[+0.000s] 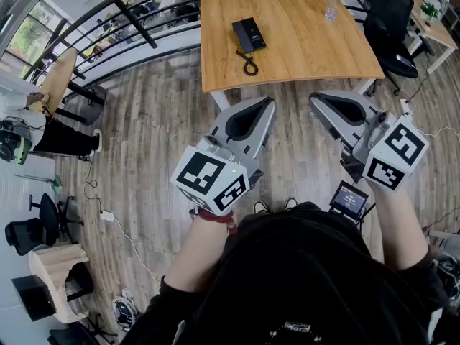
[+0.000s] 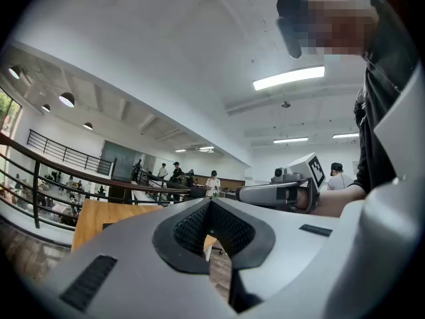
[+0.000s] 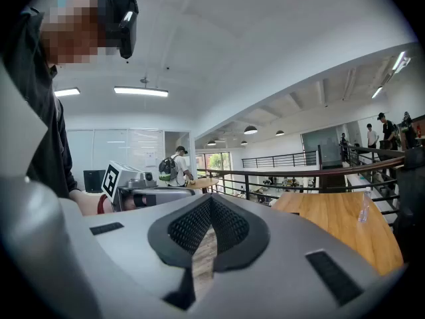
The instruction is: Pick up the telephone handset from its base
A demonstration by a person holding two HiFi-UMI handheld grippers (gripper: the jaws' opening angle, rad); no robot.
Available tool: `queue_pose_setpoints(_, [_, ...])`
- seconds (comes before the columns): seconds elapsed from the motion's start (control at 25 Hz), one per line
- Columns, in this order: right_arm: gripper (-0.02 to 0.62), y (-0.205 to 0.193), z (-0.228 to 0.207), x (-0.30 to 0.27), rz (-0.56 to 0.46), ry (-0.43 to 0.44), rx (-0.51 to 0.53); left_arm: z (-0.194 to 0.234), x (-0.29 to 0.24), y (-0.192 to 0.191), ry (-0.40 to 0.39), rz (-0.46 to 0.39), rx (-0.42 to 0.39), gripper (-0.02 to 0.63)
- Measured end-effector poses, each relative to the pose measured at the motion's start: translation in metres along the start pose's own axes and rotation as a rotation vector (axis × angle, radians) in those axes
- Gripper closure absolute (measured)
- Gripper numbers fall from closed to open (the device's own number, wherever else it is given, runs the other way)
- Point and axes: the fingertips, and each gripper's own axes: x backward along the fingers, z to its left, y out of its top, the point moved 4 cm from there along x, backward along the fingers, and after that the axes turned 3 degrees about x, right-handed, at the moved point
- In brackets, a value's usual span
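Both tools are idle. The left gripper has its jaws fully together with nothing between the pads, and the right gripper reads the same: tips meeting, empty. You hold both roughly level and side by side, short of the near edge of the table, which suits an approach stance rather than a grasp. The telephone lies on the table left of its centre, well apart from either tool. Its handset appears seated on the base, though the two are too small to tell apart. The coiled cord trails toward the table's near edge. A clear bottle stands near the table's far right corner. Judged from this, you should open one set of jaws before reaching in, since closed tips cannot straddle the handset.
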Motion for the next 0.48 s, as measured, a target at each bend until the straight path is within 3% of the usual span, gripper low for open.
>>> queue_pose_setpoints(0.48, [0.578,-0.004,-0.007,0.017,-0.023,0.004,0.022,-0.008,-0.008,-0.003,0.004,-0.004,0.027,0.6])
